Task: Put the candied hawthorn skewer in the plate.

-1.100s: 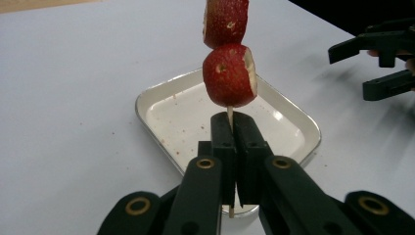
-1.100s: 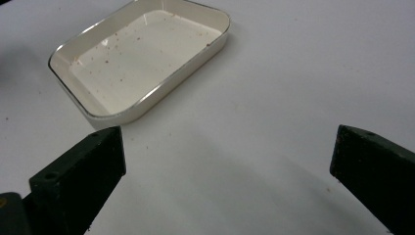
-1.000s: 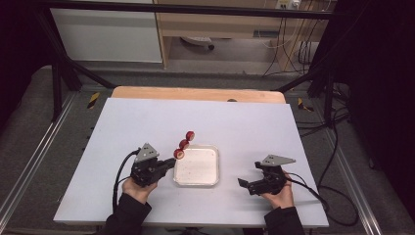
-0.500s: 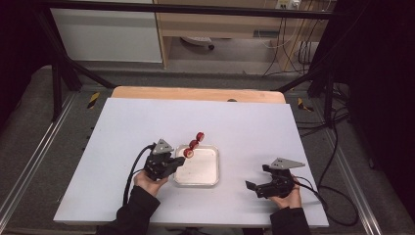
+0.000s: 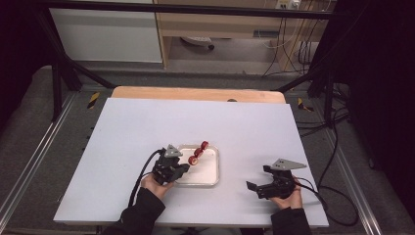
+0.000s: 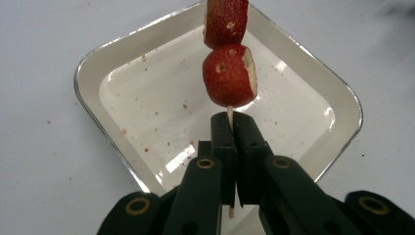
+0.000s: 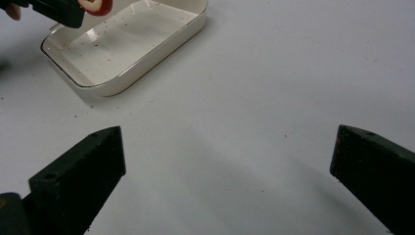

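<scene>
The tray looks like glossy glazed ceramic or enamel, cream inside with a shiny metallic rim, dotted with reddish crumbs. The desk has a smooth matt white top with a bare wood strip at the far edge. Both the left claw and the right claw look like matt black plastic. The fruit pieces have shiny, slightly pitted red skin on a thin wooden skewer.

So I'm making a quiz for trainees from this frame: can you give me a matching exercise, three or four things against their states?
Things:
1. left gripper
2. right gripper
3. fruit skewer
4. white tray

States:
A. jaws wide apart over bare table
B. lying on the table, speckled with crumbs
C. shut on a thin stick
D. held above the tray

Pairs: 1-C, 2-A, 3-D, 4-B
</scene>
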Motion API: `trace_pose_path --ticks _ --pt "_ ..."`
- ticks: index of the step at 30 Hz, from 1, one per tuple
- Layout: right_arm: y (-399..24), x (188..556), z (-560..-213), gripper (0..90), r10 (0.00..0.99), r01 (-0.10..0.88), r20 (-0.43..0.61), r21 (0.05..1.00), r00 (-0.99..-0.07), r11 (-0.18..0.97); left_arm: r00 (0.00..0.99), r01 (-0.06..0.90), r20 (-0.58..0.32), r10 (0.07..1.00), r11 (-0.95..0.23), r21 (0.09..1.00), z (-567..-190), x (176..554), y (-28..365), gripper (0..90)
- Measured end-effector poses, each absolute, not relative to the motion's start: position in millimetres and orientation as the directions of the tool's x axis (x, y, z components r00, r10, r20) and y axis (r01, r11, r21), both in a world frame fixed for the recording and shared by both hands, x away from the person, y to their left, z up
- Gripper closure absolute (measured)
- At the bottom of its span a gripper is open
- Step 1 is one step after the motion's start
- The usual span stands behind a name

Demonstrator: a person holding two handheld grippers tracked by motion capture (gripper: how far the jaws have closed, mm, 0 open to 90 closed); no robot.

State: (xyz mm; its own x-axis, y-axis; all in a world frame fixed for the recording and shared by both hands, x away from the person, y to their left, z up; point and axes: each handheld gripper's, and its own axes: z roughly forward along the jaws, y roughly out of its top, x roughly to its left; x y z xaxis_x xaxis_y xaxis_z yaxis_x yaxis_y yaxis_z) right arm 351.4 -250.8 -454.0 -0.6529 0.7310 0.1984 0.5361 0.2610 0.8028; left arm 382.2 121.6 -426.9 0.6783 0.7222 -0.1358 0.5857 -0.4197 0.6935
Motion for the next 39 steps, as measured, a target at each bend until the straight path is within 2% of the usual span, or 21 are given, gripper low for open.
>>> trace_pose_path --ticks 10,19,24,28,35,39 --pt "-252 351 -454 0.5 0.728 0.538 0.205 0.803 -0.655 0.258 0.669 0.620 -0.104 0.736 -0.474 0.626 -434 381 116 88.1" --pt "-251 352 -455 0.5 0.728 0.537 0.204 0.803 -0.654 0.257 0.670 0.611 -0.076 0.739 -0.490 0.621 -437 380 113 87.8" --pt "-251 351 -455 0.5 0.729 0.538 0.202 0.802 -0.654 0.259 0.680 0.602 -0.067 0.730 -0.504 0.619 -436 379 113 84.3" --pt "-251 351 -455 0.5 0.729 0.539 0.205 0.802 -0.653 0.257 0.691 0.586 -0.066 0.720 -0.505 0.633 -435 378 117 70.1" --pt "-251 351 -456 0.5 0.731 0.543 0.208 0.800 -0.650 0.255 0.691 0.567 -0.074 0.719 -0.475 0.673 -425 375 134 36.3" --pt "-251 352 -455 0.5 0.730 0.544 0.210 0.800 -0.650 0.254 0.679 0.577 -0.073 0.731 -0.470 0.668 -420 373 148 20.3"
